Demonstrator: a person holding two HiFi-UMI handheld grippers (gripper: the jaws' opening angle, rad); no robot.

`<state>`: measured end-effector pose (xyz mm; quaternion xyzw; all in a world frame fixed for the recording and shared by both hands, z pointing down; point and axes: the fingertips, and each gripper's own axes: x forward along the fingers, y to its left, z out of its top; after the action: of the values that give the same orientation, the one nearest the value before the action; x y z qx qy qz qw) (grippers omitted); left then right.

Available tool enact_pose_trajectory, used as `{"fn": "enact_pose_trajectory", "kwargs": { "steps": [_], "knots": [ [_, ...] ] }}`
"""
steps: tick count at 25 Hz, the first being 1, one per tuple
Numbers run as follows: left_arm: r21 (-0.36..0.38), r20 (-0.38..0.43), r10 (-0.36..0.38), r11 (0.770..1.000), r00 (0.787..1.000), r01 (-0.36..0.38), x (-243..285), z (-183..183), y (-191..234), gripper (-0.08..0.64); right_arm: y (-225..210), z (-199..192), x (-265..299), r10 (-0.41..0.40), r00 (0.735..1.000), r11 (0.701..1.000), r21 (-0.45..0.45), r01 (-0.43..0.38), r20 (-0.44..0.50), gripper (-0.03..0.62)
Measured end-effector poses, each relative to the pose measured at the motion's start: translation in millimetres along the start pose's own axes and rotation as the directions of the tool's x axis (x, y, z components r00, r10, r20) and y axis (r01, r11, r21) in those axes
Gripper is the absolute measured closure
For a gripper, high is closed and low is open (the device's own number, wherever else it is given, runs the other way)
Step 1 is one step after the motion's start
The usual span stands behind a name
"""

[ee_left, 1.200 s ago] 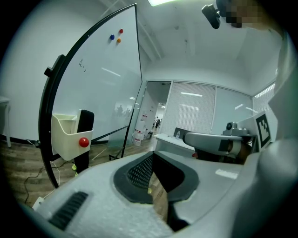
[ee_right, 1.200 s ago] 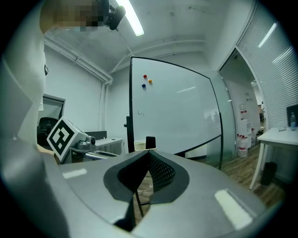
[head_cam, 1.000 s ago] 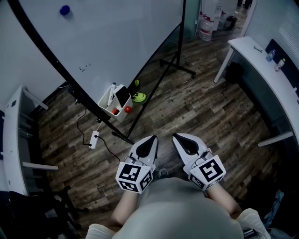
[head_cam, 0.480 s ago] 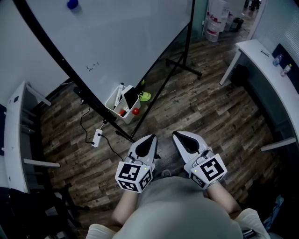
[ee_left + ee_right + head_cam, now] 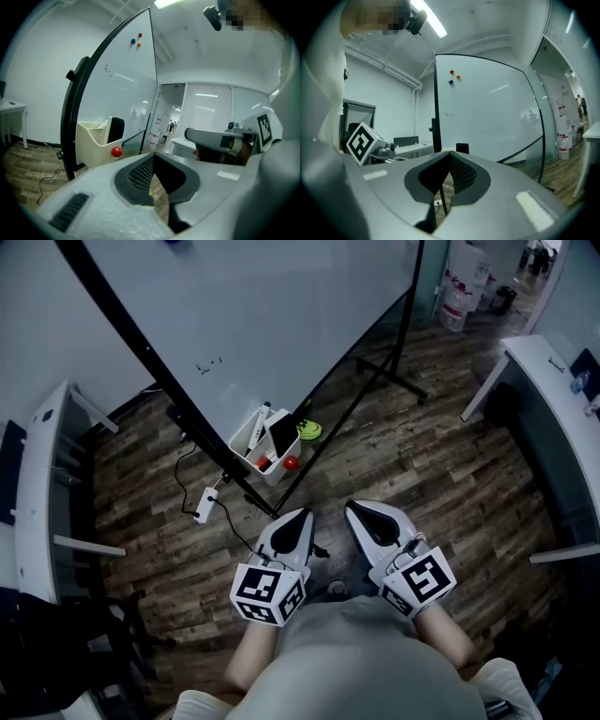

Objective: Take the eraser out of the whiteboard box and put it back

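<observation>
The white whiteboard box point(image 5: 253, 448) hangs on the black frame of the whiteboard point(image 5: 281, 315). The black eraser point(image 5: 282, 435) stands upright in it beside markers, and a red ball point(image 5: 292, 462) sits on its front. In the left gripper view the box point(image 5: 96, 140), eraser point(image 5: 116, 130) and red ball point(image 5: 116, 151) lie ahead to the left. The eraser's top point(image 5: 462, 148) shows just over the right gripper's jaws. My left gripper point(image 5: 302, 515) and right gripper point(image 5: 354, 509) are held side by side near my body, both shut and empty, well short of the box.
A power strip point(image 5: 205, 504) with its cable lies on the wooden floor under the board, by the stand's black legs point(image 5: 389, 381). A green object point(image 5: 310, 430) sits behind the box. White desks stand at the left point(image 5: 42, 474) and right point(image 5: 553, 399).
The whiteboard and box have shifted right and down in the head view, nearer to me. Both grippers keep the same pose in front of my body, still shut.
</observation>
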<state>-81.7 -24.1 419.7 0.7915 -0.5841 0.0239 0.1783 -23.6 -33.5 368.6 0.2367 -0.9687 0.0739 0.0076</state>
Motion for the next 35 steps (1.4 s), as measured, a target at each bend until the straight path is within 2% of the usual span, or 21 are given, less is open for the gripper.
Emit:
{"fn": "enact_pose_trajectory", "kwargs": {
  "steps": [7, 13, 29, 35],
  "knots": [
    [-0.025, 0.034, 0.104, 0.994, 0.994, -0.103, 6.1, 10.9, 16.2, 0.555, -9.7, 10.7, 23.9, 0.117, 0.993, 0.993, -0.021, -0.117, -0.002, 0.591],
    [-0.051, 0.055, 0.194, 0.98, 0.979, -0.192, 16.8, 17.2, 30.8, 0.555, -24.8, 16.4, 46.6, 0.215, 0.976, 0.976, -0.041, -0.216, -0.018, 0.591],
    [-0.103, 0.08, 0.392, 0.918, 0.916, -0.384, 38.8, 34.4, 64.4, 0.555, -57.2, 17.9, 106.4, 0.411, 0.908, 0.907, -0.069, -0.416, -0.079, 0.591],
    [-0.125, 0.074, 0.437, 0.896, 0.897, -0.426, 44.0, 36.3, 72.7, 0.555, -61.4, 16.7, 125.2, 0.475, 0.874, 0.873, -0.069, -0.482, -0.1, 0.526]
  ]
}}
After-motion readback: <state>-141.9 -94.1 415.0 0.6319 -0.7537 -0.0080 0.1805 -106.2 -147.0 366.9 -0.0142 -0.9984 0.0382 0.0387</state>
